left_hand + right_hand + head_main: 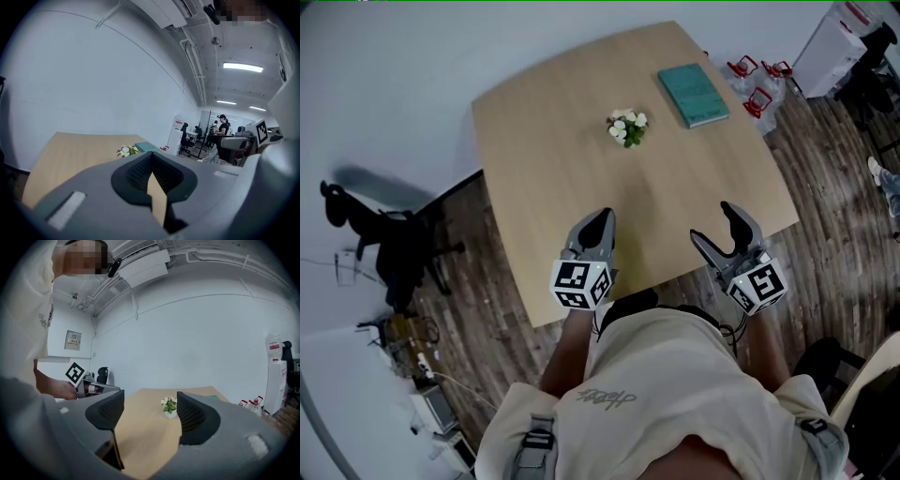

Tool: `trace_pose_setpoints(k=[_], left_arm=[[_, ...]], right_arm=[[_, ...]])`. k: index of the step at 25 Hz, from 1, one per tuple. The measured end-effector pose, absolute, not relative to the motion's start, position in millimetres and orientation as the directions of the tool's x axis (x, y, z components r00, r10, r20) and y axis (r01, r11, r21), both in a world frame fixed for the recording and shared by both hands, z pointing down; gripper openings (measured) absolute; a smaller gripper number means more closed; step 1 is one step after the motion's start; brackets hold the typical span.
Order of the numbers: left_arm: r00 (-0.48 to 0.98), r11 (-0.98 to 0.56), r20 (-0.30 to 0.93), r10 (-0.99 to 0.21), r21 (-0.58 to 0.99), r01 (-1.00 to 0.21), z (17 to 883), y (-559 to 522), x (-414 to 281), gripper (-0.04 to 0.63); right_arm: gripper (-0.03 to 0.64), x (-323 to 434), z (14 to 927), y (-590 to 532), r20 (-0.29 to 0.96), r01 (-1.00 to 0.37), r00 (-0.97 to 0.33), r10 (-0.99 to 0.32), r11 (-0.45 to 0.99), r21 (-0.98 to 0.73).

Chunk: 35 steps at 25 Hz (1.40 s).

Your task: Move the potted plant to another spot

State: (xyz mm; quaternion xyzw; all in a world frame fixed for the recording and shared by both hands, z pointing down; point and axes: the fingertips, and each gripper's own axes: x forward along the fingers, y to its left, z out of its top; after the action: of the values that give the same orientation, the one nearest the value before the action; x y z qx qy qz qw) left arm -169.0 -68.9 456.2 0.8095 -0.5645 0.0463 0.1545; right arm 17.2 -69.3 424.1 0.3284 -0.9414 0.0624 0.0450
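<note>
potted plant (627, 127) upright, well ahead of both | we see right gripper (715, 225) wide, empty, lined up on it | left gripper (602, 217) closed, slightly nearer

We look along the left gripper (151, 164), whose dark ribbed fingers (133, 174) meet at their tips with nothing between them. Only a thin wedge of the pale wooden tabletop (70, 154) shows through the slit lower down. Beyond the fingers, on the tabletop, stands the potted plant (125, 151) with white flowers, well apart from the gripper. Just to its right lies a teal book (147, 147). A plain white wall (93, 84) rises behind. To the right we see a white cabinet (177, 133), a dark office chair (187, 141) and a standing person (223, 125). Strip lights (243, 67) hang on the ceiling beside a run of pipes (194, 70).
</note>
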Motion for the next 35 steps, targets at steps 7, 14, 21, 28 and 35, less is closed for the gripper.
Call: trace_pose_setpoints(k=[7,14,21,28,35], left_arm=[[0.340,-0.288,0.252,-0.906,0.224,-0.931,460,-93,-208,0.018],[0.280,-0.214,0.310,-0.908,0.230,-0.949,475,-100,-223,0.018],[0.193,-0.117,0.370,-0.909,0.219,-0.969,477,-116,-212,0.018],[0.134,-0.038,0.414,-0.901,0.232,-0.972,482,-135,-202,0.018],[0.080,0.019,0.473,-0.877,0.201,-0.979,492,-132,-206,0.018]], right_arm=[[0.353,-20,432,-112,0.184,-0.604,-0.789,-0.585,0.795,-0.060],[0.353,-41,461,-143,0.253,-0.551,-0.820,-0.514,0.829,-0.100],[0.353,-41,501,-186,0.330,-0.458,-0.852,-0.406,0.884,-0.096],[0.353,-43,545,-255,0.394,-0.432,-0.837,-0.378,0.901,-0.053],[0.353,-74,584,-294,0.423,-0.401,-0.840,-0.341,0.914,-0.058]])
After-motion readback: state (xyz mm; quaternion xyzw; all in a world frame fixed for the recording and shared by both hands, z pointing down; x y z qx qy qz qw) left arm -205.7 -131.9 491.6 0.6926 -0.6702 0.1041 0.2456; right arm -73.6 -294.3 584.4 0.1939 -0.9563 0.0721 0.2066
